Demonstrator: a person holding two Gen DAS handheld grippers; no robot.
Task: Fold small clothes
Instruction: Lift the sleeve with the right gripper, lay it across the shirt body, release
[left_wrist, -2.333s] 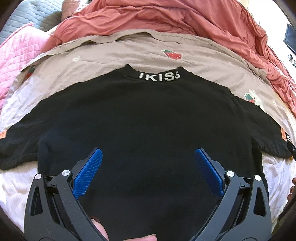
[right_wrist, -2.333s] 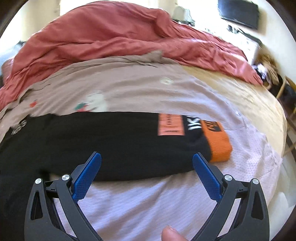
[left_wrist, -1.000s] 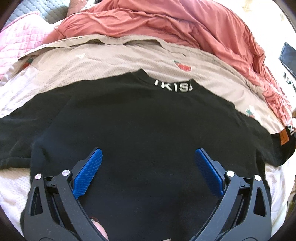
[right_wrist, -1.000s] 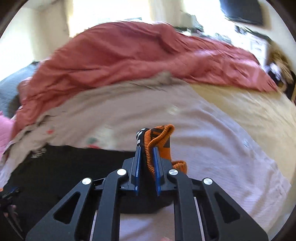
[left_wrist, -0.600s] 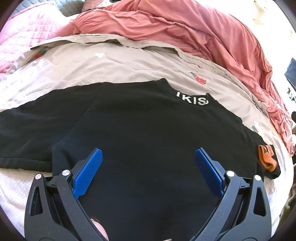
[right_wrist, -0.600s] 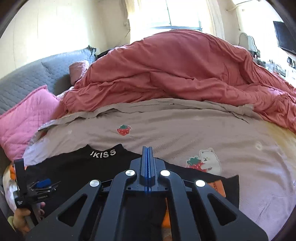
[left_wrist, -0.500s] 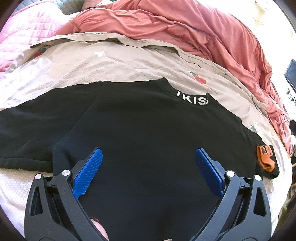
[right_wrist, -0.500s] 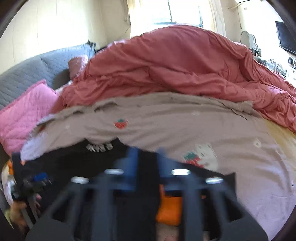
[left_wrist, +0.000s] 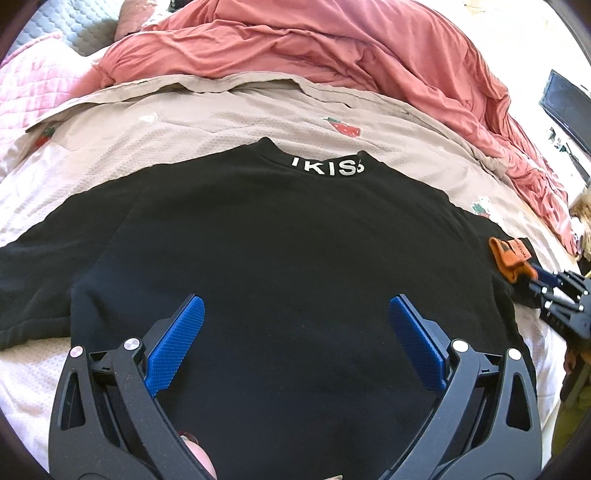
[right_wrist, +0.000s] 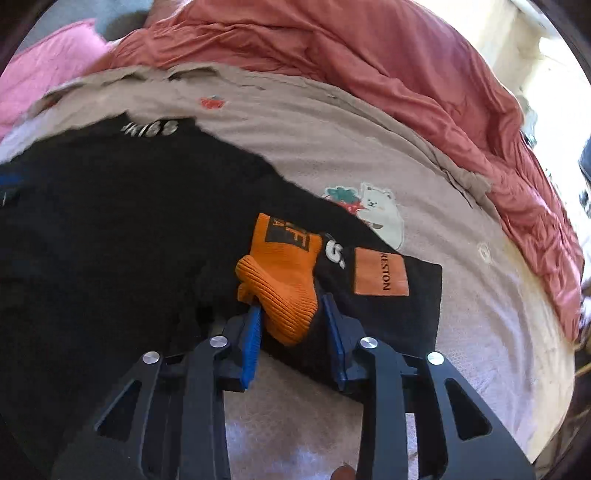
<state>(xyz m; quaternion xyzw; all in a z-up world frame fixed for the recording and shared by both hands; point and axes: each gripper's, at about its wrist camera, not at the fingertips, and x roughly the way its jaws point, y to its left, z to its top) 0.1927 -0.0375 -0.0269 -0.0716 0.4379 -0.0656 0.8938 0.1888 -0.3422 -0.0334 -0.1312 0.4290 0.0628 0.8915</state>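
A black sweatshirt (left_wrist: 280, 240) with white collar lettering lies flat on the bed, also in the right wrist view (right_wrist: 110, 221). Its right sleeve is folded inward, orange cuff (right_wrist: 284, 280) resting on the black cloth beside an orange patch (right_wrist: 380, 271). My right gripper (right_wrist: 295, 321) has its jaws partly apart on either side of the cuff, no longer pinching it; it shows at the right edge of the left wrist view (left_wrist: 565, 299), by the cuff (left_wrist: 508, 258). My left gripper (left_wrist: 295, 325) is wide open above the sweatshirt's lower body, empty.
The sweatshirt rests on a beige sheet (left_wrist: 207, 122) with strawberry and bear prints (right_wrist: 380, 210). A rumpled red duvet (left_wrist: 332, 48) is piled behind. A pink quilted pillow (left_wrist: 33, 85) lies far left. A dark screen (left_wrist: 565, 103) stands at the right.
My right gripper took the orange cuff, carried it inward over the sweatshirt, and has now spread its jaws off it. My left gripper stayed open and swung slightly over the body.
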